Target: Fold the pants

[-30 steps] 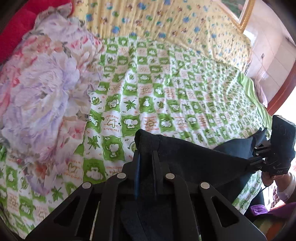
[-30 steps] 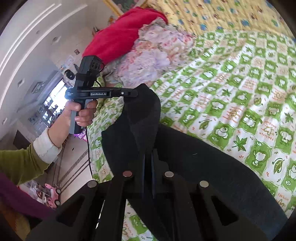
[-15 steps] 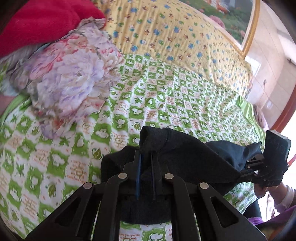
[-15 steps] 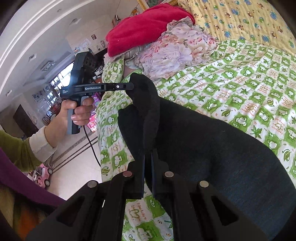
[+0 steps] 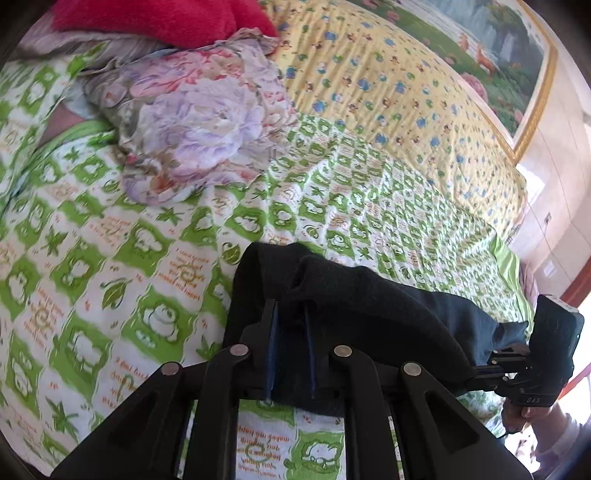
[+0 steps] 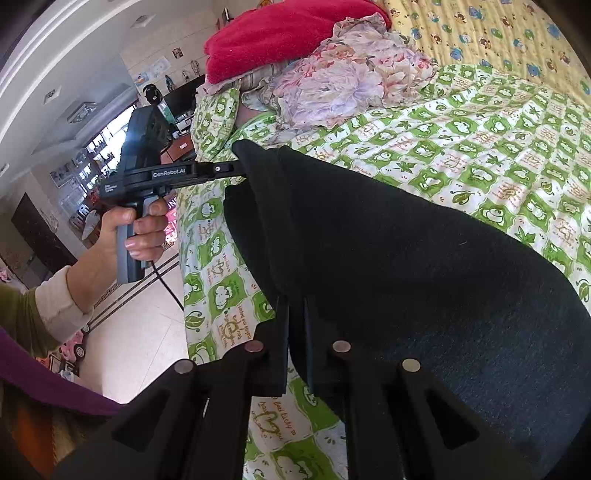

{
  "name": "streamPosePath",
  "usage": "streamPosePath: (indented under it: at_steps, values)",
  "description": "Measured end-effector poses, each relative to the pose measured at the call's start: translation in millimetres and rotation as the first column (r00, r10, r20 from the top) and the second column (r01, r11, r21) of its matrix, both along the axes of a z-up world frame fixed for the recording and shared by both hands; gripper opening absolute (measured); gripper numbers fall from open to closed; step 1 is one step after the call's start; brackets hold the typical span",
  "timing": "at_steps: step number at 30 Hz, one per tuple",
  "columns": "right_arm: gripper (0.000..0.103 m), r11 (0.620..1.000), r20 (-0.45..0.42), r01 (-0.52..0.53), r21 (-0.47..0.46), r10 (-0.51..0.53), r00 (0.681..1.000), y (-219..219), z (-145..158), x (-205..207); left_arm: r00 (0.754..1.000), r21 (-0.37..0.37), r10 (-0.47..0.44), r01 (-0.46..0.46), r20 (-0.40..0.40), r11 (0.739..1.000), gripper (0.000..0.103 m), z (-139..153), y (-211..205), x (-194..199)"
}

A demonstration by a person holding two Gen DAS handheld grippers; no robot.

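Dark navy pants (image 5: 373, 310) hang as a stretched band just above the green frog-print bedsheet (image 5: 129, 240), held at one end by each gripper. My left gripper (image 5: 290, 312) has a fold of the pants between its fingers, and its jaws are opening slightly. In the right wrist view it (image 6: 238, 168) reaches in from the left, gripped by a hand (image 6: 136, 229). My right gripper (image 6: 297, 308) also has the pants (image 6: 406, 258) between its fingers, and its jaws are opening slightly too. It shows at the right edge (image 5: 480, 373) of the left wrist view.
A crumpled floral cloth (image 5: 207, 125) and a red blanket (image 5: 159, 18) are piled at the head of the bed. A yellow quilt (image 5: 388, 92) covers the far side. The bed's edge drops to a tiled floor (image 6: 140, 332) on the left.
Both grippers have carried the pants forward and down toward the sheet. The left one has rolled and swung, so the floral pile now sits higher in its view. The cloth hangs less taut.
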State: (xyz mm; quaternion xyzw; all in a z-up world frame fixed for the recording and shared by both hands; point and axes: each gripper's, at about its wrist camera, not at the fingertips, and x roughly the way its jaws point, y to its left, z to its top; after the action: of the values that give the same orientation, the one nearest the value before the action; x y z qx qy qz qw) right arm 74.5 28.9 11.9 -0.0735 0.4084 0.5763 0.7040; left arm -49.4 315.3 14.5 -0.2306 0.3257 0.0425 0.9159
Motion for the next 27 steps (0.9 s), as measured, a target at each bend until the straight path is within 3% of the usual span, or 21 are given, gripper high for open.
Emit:
streamPosePath:
  at_steps: [4,11,18,22,27]
  values:
    - [0.018,1.000,-0.018,0.011,0.019,-0.010,1.000,0,1,-1,0.998,-0.046,0.061,-0.061,-0.011,0.997,0.015,0,2,-17]
    - [0.028,0.997,-0.047,0.028,0.078,-0.024,0.999,-2,6,-6,0.992,-0.132,0.123,-0.119,0.022,0.984,0.044,11,-6,-51]
    - [0.030,0.989,-0.065,0.081,0.120,-0.074,0.995,-14,17,-2,0.991,-0.142,0.131,-0.130,0.001,0.981,0.052,20,-21,-54]
    - [0.046,0.984,-0.065,0.118,0.132,-0.110,0.992,-24,22,0,0.991,-0.150,0.134,-0.135,-0.017,0.979,0.052,22,-29,-49]
    - [0.047,0.977,-0.066,0.155,0.143,-0.147,0.987,-36,28,2,0.987,-0.151,0.153,-0.159,-0.050,0.976,0.056,23,-34,-40]
